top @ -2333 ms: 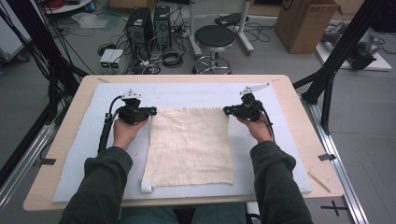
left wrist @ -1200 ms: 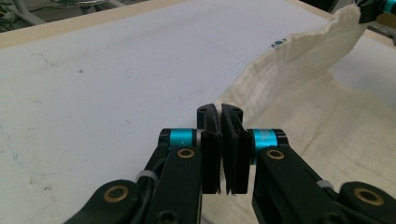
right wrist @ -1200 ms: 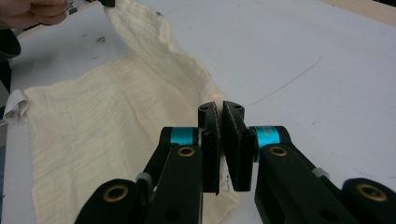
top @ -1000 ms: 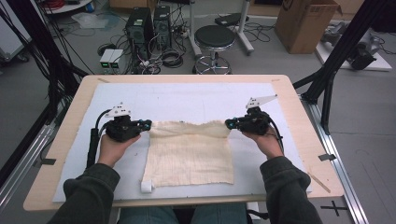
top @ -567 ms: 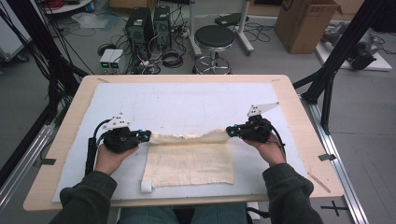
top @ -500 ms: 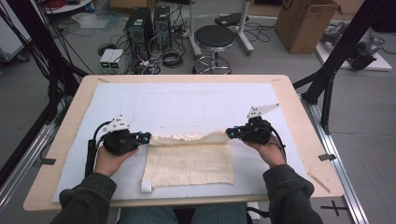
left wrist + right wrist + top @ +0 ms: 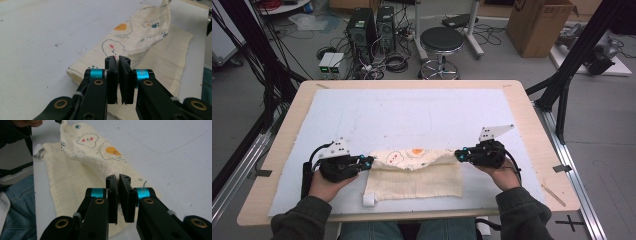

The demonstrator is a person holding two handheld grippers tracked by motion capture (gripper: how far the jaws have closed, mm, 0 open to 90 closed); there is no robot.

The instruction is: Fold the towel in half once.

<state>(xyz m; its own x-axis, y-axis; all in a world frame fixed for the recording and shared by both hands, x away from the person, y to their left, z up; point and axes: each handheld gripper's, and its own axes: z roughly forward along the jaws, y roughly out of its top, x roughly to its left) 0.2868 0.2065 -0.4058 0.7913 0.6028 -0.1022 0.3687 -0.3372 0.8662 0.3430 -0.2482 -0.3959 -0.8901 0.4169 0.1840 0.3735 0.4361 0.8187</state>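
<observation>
Cream cloth (image 7: 414, 175) lies at near edge of counter (image 7: 412, 112), far half folded back w/ printed side up. Left tongs (image 7: 368, 161) pinch its left fold corner, right tongs (image 7: 459, 154) pinch the right one; both pairs pressed together on the fabric.

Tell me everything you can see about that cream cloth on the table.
The cloth is a pale cream, crinkly woven fabric, plain on one side and printed on the other with small cartoon eggs and paw marks. It lies on the white mat near the table's front edge, its far edge folded back toward the person so the printed side shows. The left tool and right tool each pinch a corner of that folded edge, which sags between them. A small white tag sits at its near left corner.
</observation>
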